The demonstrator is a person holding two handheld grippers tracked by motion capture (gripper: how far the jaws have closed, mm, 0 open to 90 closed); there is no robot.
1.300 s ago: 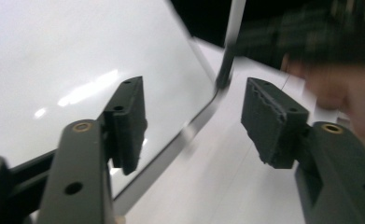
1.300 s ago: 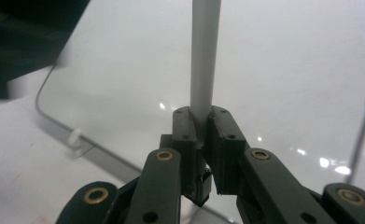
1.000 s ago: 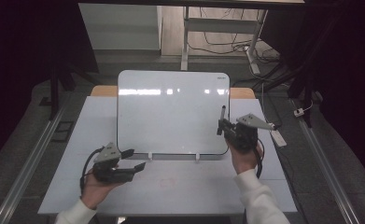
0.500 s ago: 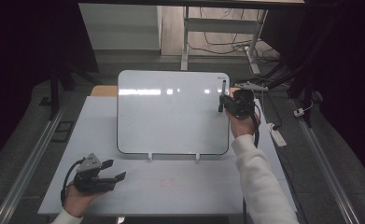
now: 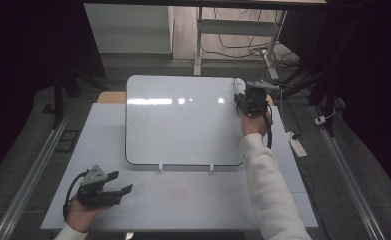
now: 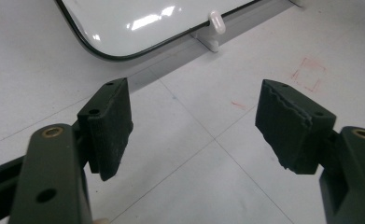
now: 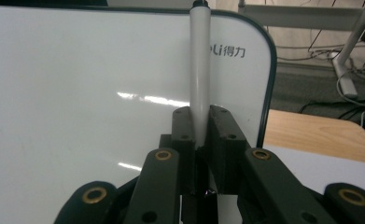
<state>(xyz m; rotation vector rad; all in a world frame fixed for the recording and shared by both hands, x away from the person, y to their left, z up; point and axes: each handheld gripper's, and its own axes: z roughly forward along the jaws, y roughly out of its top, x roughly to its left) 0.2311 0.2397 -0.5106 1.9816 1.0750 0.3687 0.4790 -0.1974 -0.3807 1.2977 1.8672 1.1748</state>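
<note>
A white board point(image 5: 183, 125) with a dark rim lies flat on the pale table point(image 5: 193, 210). My right gripper point(image 5: 243, 97) is over the board's far right corner, shut on a white marker point(image 7: 200, 60) that sticks out beyond the jaws toward the board's printed logo. The marker point(image 5: 237, 87) reaches the top edge of the board point(image 7: 77, 84). My left gripper point(image 5: 122, 182) rests low near the table's front left, off the board. Its jaws have just been opening, and the left gripper point(image 6: 194, 116) holds nothing between its pads.
Two small white clips point(image 5: 160, 166) point(image 5: 211, 168) stand at the board's near edge; one clip point(image 6: 216, 23) lies ahead of the left jaws. Faint red marks point(image 6: 308, 74) dot the table. A wooden surface point(image 7: 311, 135) lies behind the board, and a power strip point(image 5: 297, 145) on the floor at the right.
The right hand carried the marker from the board's lower right up to its far right corner. The left hand drew back toward the table's front left and sank.
</note>
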